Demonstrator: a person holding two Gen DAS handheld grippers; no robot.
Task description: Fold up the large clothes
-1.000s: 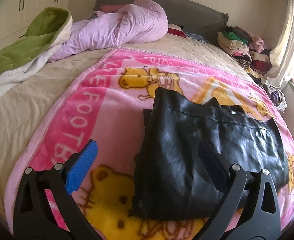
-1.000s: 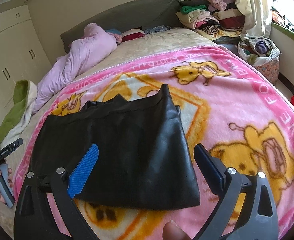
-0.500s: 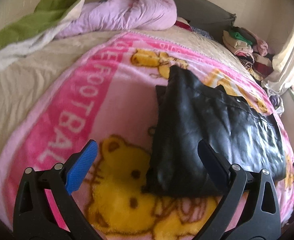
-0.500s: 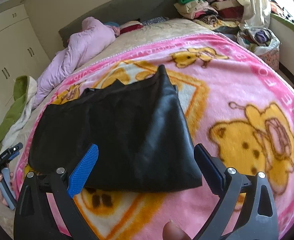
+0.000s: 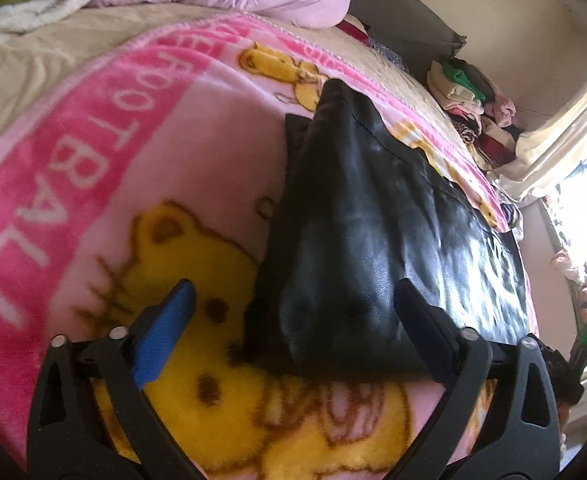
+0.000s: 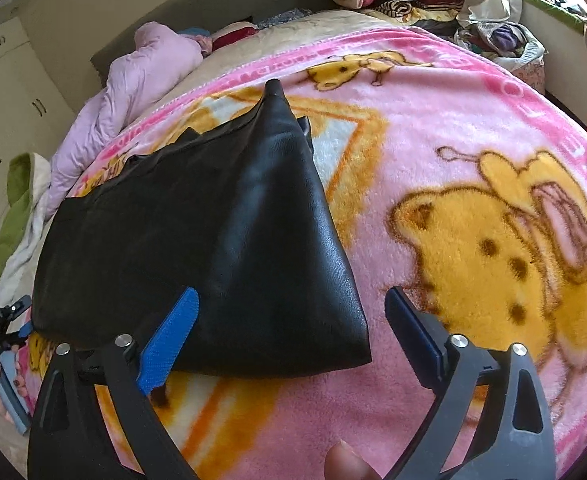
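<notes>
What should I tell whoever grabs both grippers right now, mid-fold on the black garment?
Left gripper: empty, fingers closing around the near left corner of the black leather-look garment, not yet pressing it.
Right gripper: empty, fingers closing around the near right corner, not gripping yet.
Garment: lies flat on the pink cartoon blanket on the bed, seemingly already folded at least once.
Left to do: probably grip both near corners, fold away from you, then flatten.

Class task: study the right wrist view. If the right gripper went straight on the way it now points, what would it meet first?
Most likely the near corner of the black garment, which lies between the closing jaws of the right gripper; depth is uncertain, so possibly the pink blanket beside it.
</notes>
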